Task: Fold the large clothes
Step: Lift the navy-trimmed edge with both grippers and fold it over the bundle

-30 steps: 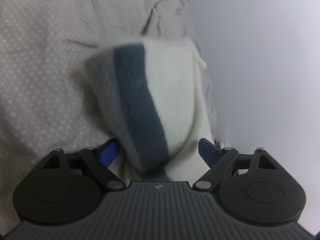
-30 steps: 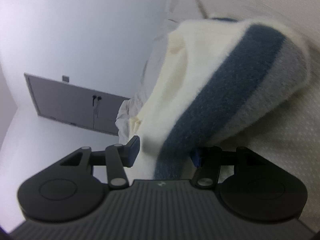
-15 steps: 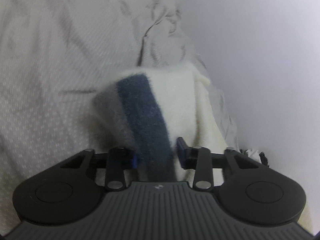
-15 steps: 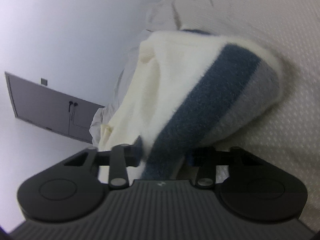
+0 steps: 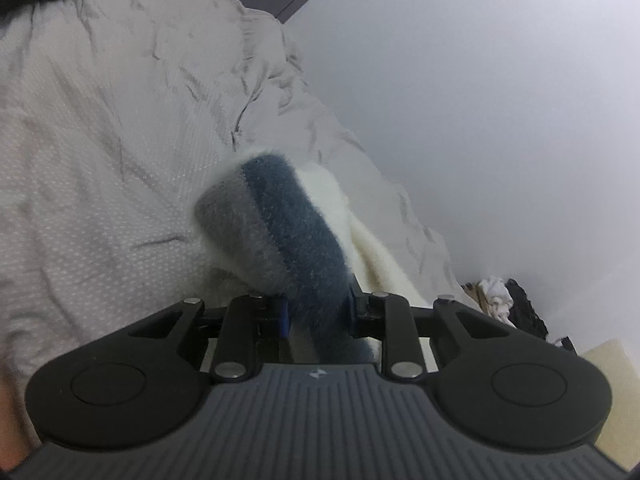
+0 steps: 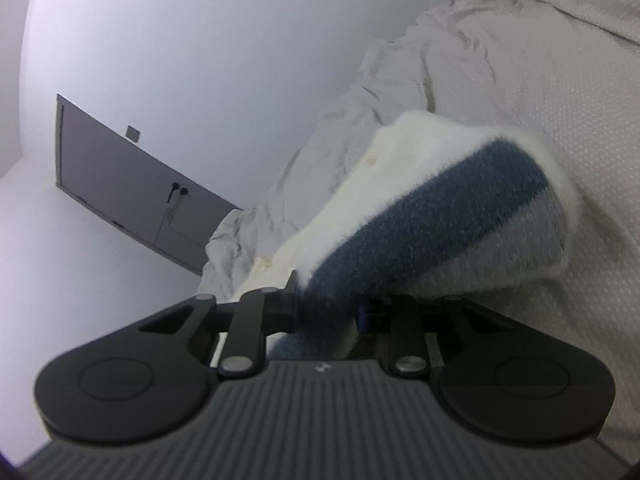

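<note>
Rumpled bedding (image 5: 120, 140) lies behind; both claws (image 5: 316, 312) (image 6: 328, 312), just closing, clamp the fuzzy sweater (image 5: 288, 232).

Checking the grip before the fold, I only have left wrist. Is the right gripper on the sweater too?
Observer: Yes. The right gripper is clamped on the fuzzy sweater, its blue stripe between the fingers; they have just been closing.
Operator: Anything behind it on that side?
Observer: A grey door set in the white wall, seen tilted, left of the bedding.
Operator: Is the right end bunched?
Observer: The cream part droops toward the bedding, and a cream edge shows left of the stripe.
</note>
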The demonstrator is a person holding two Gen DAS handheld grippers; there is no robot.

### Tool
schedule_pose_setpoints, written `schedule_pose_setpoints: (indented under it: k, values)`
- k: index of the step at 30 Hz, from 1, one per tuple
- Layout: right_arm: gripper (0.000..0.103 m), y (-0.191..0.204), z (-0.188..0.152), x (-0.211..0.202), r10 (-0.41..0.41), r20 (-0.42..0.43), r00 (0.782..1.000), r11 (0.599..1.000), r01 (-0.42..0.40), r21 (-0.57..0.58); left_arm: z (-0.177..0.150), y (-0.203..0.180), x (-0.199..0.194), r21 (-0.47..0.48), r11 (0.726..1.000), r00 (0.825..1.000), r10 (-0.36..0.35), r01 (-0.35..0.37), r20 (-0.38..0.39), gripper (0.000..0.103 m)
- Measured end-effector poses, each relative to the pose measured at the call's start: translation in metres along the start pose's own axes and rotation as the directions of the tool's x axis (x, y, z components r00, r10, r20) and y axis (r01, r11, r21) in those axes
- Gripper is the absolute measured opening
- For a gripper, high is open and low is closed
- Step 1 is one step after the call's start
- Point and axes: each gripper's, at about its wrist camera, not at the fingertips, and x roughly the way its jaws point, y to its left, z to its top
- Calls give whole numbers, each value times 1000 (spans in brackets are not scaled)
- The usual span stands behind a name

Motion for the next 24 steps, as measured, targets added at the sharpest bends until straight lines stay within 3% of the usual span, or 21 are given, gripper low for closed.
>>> schedule_pose_setpoints:
  k: [2, 9, 13, 19, 24]
  values:
    - [28, 7, 0, -10, -3, -2, 1000, 1000, 3, -2, -7, -8, -28, 53, 999, 1000, -13, 13, 5, 29]
    - [29, 7, -12, -51, 4, -22, 1000, 1000, -4, 27, -29, -13, -79, 108, 994, 1000, -24, 25, -7, 29]
    - [30, -4, -15, -50, -27, -48, 998, 998, 30, 49, -28, -6, -74, 73, 997, 999, -14, 18, -50, 30]
    - [40, -3, -12, -46, 18, -53, 998, 999, -16, 48, -26, -2, -69, 66, 998, 998, -19, 23, -58, 36]
    - [53, -5, -7, -42, 46, -59, 997, 997, -42, 67, -22, -7, -65, 55, 996, 997, -62, 65, -54, 55]
